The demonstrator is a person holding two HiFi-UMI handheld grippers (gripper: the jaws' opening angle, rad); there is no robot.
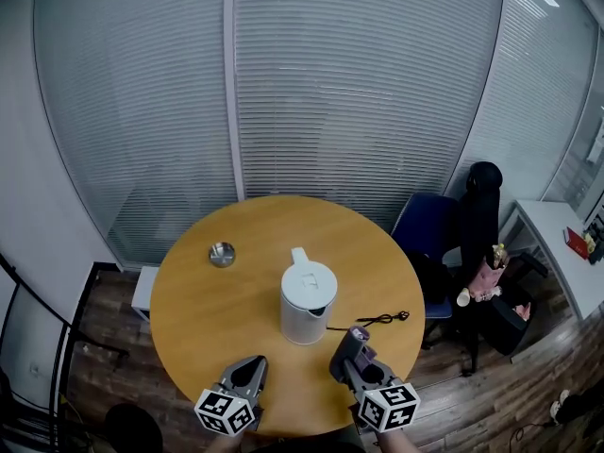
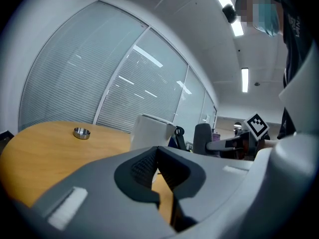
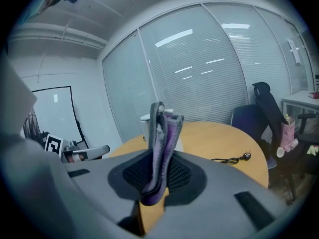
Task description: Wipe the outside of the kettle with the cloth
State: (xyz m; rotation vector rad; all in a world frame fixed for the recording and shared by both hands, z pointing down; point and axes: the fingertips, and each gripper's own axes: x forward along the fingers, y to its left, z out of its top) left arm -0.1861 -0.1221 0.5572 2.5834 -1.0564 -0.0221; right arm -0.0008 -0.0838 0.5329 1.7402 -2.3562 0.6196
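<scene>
Near the front edge of the tabletop (image 1: pixel 189 286), the right gripper (image 1: pixel 350 344) has its jaws clamped on the purple cloth (image 3: pixel 162 143). The upright white kettle (image 1: pixel 309 302) stands just ahead, slightly to its left. The left gripper (image 1: pixel 255 364), jaws together on nothing, is about as near.

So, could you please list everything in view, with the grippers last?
table: one, round, wooden, centre.
kettle: one, white, upright on the table.
metal dish: one, silver, on the table left of the kettle.
cord: one, black, on the table right of the kettle.
cloth: one, purple-grey, in the right gripper.
blue chair: one, right of the table.
black chair: one, beside the blue chair.
desk: one, white, far right.
left gripper: one, grey, shut, empty.
right gripper: one, grey, shut on the cloth.
</scene>
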